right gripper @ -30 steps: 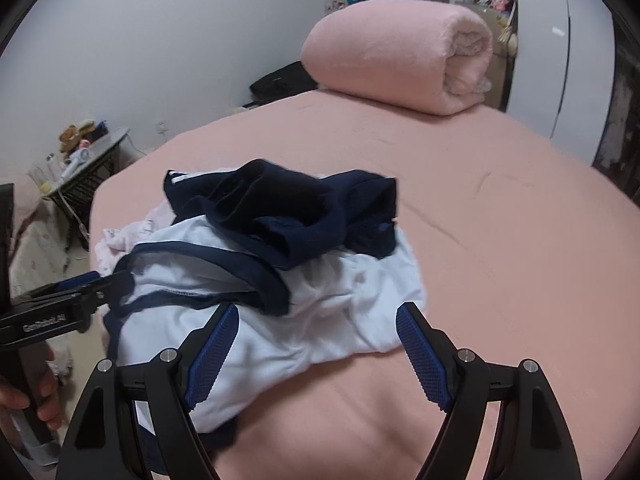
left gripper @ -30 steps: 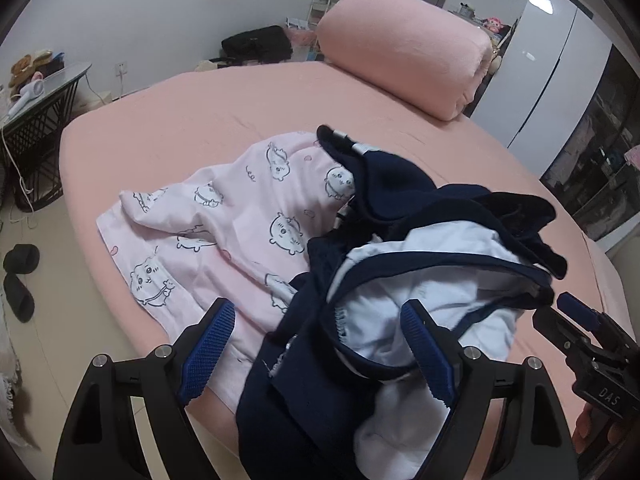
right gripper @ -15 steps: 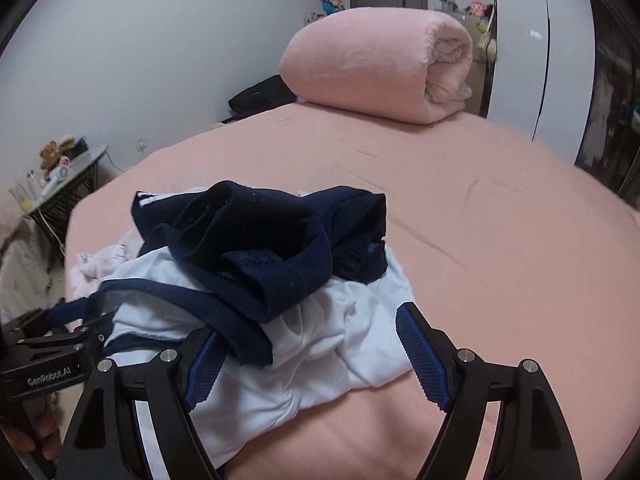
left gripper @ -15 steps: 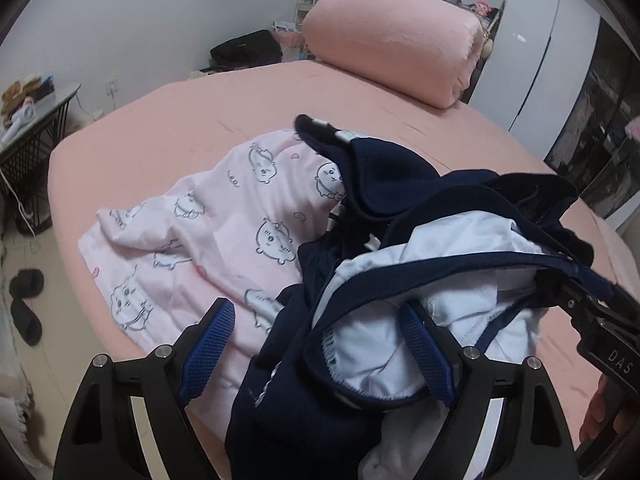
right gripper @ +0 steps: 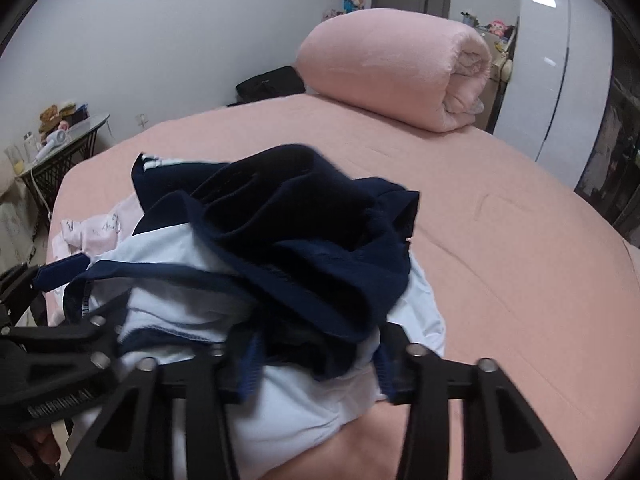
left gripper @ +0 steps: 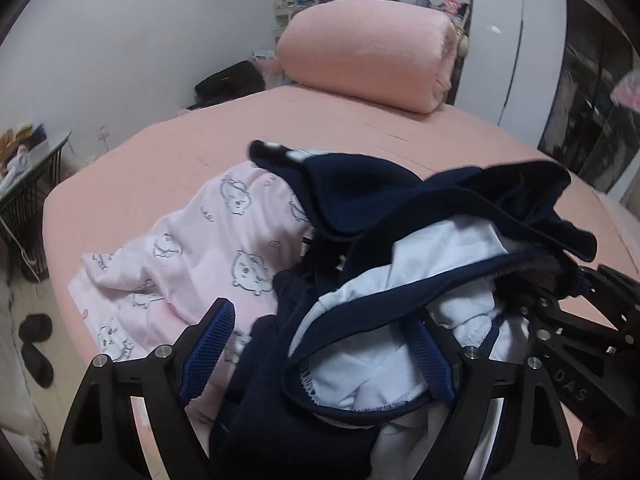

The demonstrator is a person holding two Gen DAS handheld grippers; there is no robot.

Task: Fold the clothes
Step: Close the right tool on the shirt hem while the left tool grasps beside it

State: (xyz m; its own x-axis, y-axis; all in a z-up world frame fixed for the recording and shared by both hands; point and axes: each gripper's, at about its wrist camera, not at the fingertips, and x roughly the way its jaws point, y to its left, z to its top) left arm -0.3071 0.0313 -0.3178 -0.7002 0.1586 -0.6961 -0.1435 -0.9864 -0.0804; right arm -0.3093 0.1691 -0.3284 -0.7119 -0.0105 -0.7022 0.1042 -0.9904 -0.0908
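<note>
Left wrist view: the left gripper [left gripper: 320, 344] stands with its blue-padded jaws wide apart, just as a second ago, but it has pushed forward into the heap. The white garment with navy binding [left gripper: 400, 296] now lies between the jaws and over the right-hand one, with nothing pinched. The crumpled navy blue garment [left gripper: 360, 196] sits on top, toward twelve o'clock, and the pale pink garment printed with cartoon animals [left gripper: 208, 252] spreads flat at ten o'clock on the pink-sheeted bed [left gripper: 160, 160]. At three o'clock the right gripper [left gripper: 532, 300] has come in from the edge, and its tip is now buried in the navy trim of the white piece.

Right wrist view: the right gripper's [right gripper: 316, 364] jaws have just been closing, from wide apart to about half, with white cloth [right gripper: 288, 408] and a navy fold bunched between them. The pads look to be biting fabric, though folds hide the contact. The left gripper [right gripper: 52, 280] shows at nine o'clock against the navy edge. The rolled pink quilt [right gripper: 392, 68] lies far off at one o'clock.

In my judgement, folding has not begun; this is the first grab to pull the white garment clear of the pile, and the left jaws have yet to close.
</note>
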